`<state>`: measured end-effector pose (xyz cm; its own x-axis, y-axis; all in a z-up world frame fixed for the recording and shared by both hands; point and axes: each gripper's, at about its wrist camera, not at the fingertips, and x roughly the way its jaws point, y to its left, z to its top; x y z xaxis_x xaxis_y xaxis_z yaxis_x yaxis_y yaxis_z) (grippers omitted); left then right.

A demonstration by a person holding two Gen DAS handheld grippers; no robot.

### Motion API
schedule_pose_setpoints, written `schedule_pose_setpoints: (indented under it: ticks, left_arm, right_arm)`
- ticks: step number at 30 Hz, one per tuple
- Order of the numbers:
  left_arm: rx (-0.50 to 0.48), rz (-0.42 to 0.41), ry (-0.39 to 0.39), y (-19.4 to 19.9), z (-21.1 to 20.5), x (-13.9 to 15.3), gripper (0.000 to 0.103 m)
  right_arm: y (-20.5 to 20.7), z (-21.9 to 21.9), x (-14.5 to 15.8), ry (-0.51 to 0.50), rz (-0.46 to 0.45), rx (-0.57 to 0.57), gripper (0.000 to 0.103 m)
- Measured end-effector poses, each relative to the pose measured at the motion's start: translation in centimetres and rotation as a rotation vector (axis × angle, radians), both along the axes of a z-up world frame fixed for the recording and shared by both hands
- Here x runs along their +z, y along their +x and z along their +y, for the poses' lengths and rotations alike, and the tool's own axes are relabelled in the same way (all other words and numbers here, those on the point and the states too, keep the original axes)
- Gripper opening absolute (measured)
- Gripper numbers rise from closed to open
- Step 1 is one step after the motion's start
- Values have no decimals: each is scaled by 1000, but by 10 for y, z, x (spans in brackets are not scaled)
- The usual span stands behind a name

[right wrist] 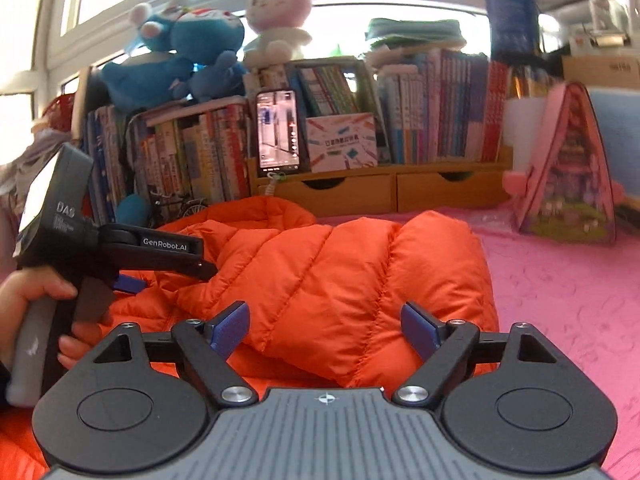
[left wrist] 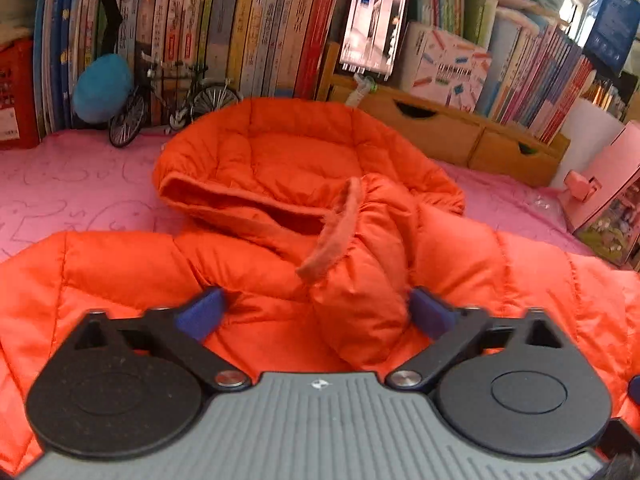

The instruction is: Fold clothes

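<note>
An orange puffer jacket (left wrist: 280,160) with a hood lies on a pink bedspread (left wrist: 72,192). In the left wrist view my left gripper (left wrist: 316,312) is open just above the jacket's body, its blue pads either side of a raised fold of sleeve below the hood. In the right wrist view my right gripper (right wrist: 326,328) is open over the jacket (right wrist: 340,268), where one part is folded over the body. The left gripper (right wrist: 132,276) shows there at the left, held by a hand, its fingers low over the jacket.
Rows of books (left wrist: 240,28) and a wooden drawer unit (right wrist: 360,192) line the far edge. A model bicycle (left wrist: 172,100), a blue ball (left wrist: 102,88), a phone (right wrist: 278,132), plush toys (right wrist: 192,48) and a pink toy house (right wrist: 568,168) stand there.
</note>
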<state>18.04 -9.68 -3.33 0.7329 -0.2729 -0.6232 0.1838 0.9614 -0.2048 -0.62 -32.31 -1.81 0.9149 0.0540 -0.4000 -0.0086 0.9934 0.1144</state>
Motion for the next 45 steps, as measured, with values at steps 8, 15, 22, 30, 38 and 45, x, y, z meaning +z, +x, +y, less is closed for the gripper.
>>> schedule_pose_setpoints:
  ticks: [8,15,22,30,38,45]
  left_arm:
    - [-7,-94,-81,-22,10,31,17]
    - [71,-202,-34,-66,51,52,17]
    - [129,-104,37,-94,97,35,19]
    - [62,-132,141,-120,97,22,24]
    - [91,-222,122,-130,124,52,49]
    - [62,-305,148,-113,99,67,53]
  right_arm:
    - [4,-2,-6,40,34,-6,85]
    - [0,-6,-5,116,1,112,93]
    - [2,-5,-4,146,16,152,100]
    - [4,4,-5,84,50,113,103]
    - [-6,27,-1,-399,10,-35,103]
    - [-7,29,1,-454,-12,23,103]
